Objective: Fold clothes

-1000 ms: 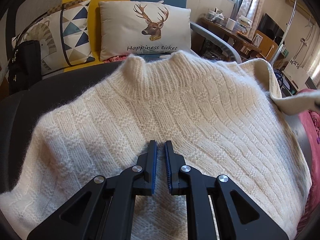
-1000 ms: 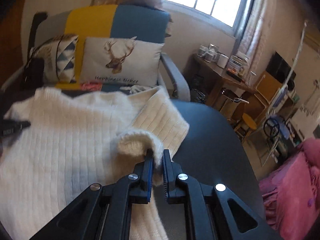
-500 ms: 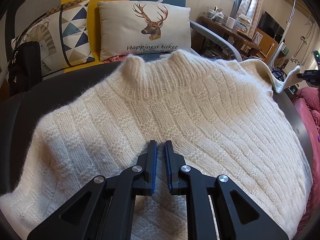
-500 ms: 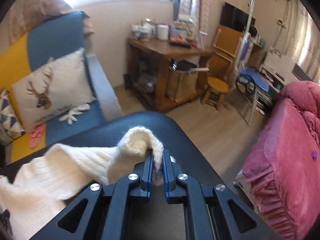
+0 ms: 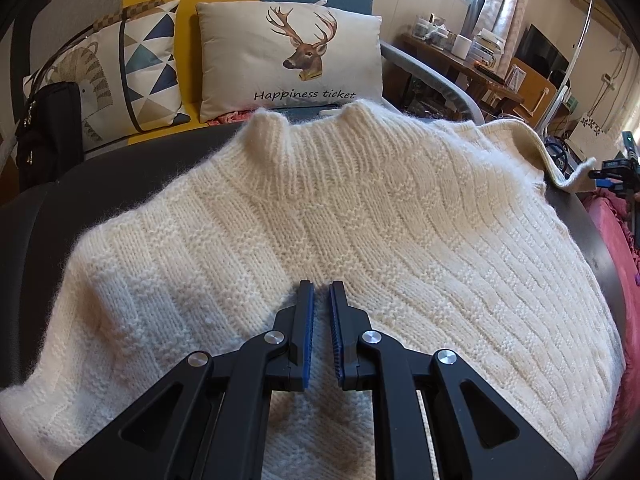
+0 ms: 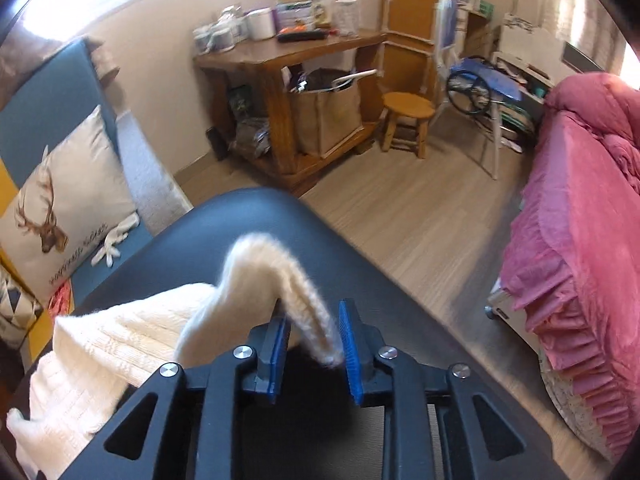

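A dark, smooth worktop [image 5: 120, 184] with a rounded edge is seen in both views. A cream knitted sweater [image 5: 360, 232] is spread flat across most of it, the collar laid toward the far edge and a dark margin left bare on the left. In the right wrist view, one sleeve [image 6: 132, 332] is stretched over the worktop [image 6: 360, 272] toward its rounded corner, its cuff end raised off the surface.

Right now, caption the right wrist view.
Right gripper jaws just opening around the sweater's sleeve cuff above the dark table.
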A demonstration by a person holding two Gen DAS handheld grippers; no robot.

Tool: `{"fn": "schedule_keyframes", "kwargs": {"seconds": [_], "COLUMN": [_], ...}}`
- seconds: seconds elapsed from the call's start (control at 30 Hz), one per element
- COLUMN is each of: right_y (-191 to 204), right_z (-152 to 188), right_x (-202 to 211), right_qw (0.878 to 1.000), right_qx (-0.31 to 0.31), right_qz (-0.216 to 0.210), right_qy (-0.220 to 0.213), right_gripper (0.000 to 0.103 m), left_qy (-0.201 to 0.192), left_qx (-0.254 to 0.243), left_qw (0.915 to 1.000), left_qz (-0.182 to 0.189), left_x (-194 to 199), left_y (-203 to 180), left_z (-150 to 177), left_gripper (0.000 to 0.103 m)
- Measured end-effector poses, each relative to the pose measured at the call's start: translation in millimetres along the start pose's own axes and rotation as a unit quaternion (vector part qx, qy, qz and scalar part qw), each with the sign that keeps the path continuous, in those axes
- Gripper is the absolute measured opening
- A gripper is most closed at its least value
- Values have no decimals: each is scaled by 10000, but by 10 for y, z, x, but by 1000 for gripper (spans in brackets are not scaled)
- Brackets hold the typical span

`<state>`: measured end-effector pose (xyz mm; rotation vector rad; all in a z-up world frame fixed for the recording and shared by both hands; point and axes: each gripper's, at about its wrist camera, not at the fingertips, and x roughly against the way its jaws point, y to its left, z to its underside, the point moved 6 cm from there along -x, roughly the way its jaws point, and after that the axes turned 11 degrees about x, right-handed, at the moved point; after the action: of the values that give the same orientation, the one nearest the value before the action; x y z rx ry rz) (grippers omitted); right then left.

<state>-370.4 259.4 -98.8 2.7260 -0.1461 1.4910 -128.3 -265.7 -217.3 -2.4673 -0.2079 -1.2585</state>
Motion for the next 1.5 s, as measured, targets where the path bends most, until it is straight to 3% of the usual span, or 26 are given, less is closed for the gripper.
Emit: {"fn": "schedule_keyframes", "kwargs": {"seconds": [0.17, 0.23, 0.3, 0.4, 0.57, 0.63, 0.7, 0.8, 0.97, 1.07, 1.27, 1.5], "right_y": [-119, 175, 673, 1530, 2733, 3100, 3413, 3716, 4044, 4138, 4225, 4247], "right_z": [32, 171, 468, 1195, 2574, 3051, 3460, 3871, 4120, 4151, 4159, 4221], "right_x": [538, 807, 1086, 1474, 1976, 2116, 2191, 2242, 2179, 2118, 2077, 2094], "right_qw": [9980, 9947, 9828, 9438, 8539, 8188, 7912, 7672, 7541, 7554, 7592, 7589], "right_qx": [156, 736, 1597, 2883, 4060, 4400, 4755, 5002, 5210, 5286, 5305, 5421], "right_qz": [234, -89, -638, -1537, -3257, -3680, -3830, -3988, -3962, -3821, -3707, -3554], "right_qy": [-572, -717, -678, -491, 66, 229, 356, 463, 540, 632, 689, 622], "right_gripper": [26, 26, 26, 26, 26, 26, 26, 26, 26, 26, 26, 26], "left_qy": [10, 73, 201, 112, -234, -280, -319, -324, -230, -73, 69, 602], "left_qx": [-54, 70, 274, 693, 1359, 1578, 1915, 2415, 3485, 4024, 4348, 3956], "left_qw": [9999, 9999, 9994, 9968, 9886, 9861, 9808, 9689, 9293, 9117, 9005, 9114], "left_qz": [-99, -34, 119, 392, 611, 429, 174, -425, -1199, -826, -45, -959], "left_x": [2, 11, 48, 322, 1189, 1551, 1942, 2455, 3076, 3122, 2928, 2535], "left_y": [-25, -11, 23, 160, 768, 1136, 1597, 2305, 3304, 3499, 3379, 3318], "left_z": [-13, -37, -73, -151, -109, 55, 320, 786, 1713, 2130, 2305, 2161], "left_gripper": [11, 11, 11, 11, 11, 11, 12, 15, 24, 33, 43, 44]}}
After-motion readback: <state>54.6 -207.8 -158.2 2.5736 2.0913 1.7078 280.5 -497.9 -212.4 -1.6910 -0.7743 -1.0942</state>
